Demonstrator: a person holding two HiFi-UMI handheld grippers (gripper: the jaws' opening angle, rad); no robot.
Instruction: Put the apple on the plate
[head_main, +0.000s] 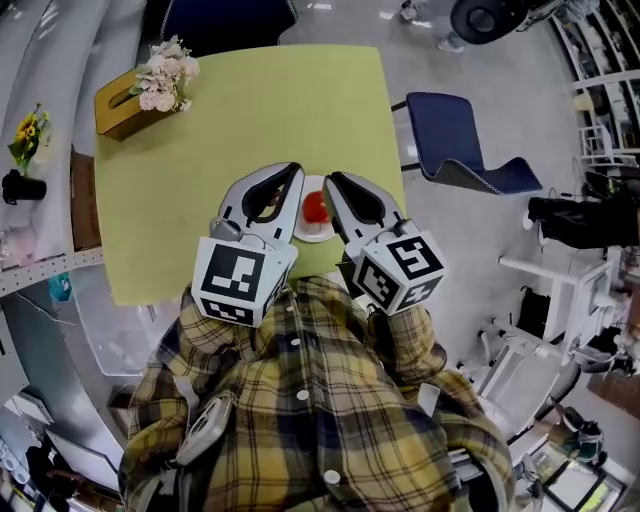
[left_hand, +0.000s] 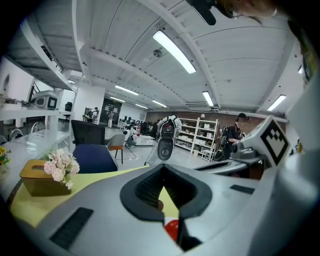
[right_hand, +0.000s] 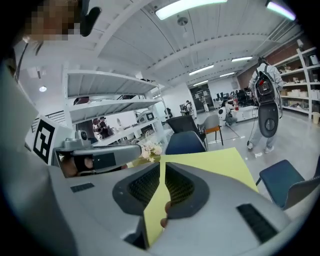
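Apple (head_main: 315, 207), red and round, sits on the small white plate (head_main: 314, 233) near the front edge of the yellow-green counter (head_main: 250, 110). It shows no long axis, and its stem is too small to make out, so I cannot tell which way it points. The plate lies between the two grippers, which are held above the counter, close in front of the person's plaid shirt (head_main: 320, 400).

The left gripper (head_main: 296, 170) has its jaws together at the tips with nothing between them. In the left gripper view a bit of the apple shows below, through the slit behind the meeting tips. The right gripper (head_main: 333, 178) also has its jaws drawn together at the tips, with only bare counter showing through the narrow slit, and it holds nothing.

At the far left corner of the counter stands a brown tissue box (head_main: 118, 108) with pale flowers (head_main: 165, 75) on it. A blue chair (head_main: 460, 140) stands off the counter's right side.
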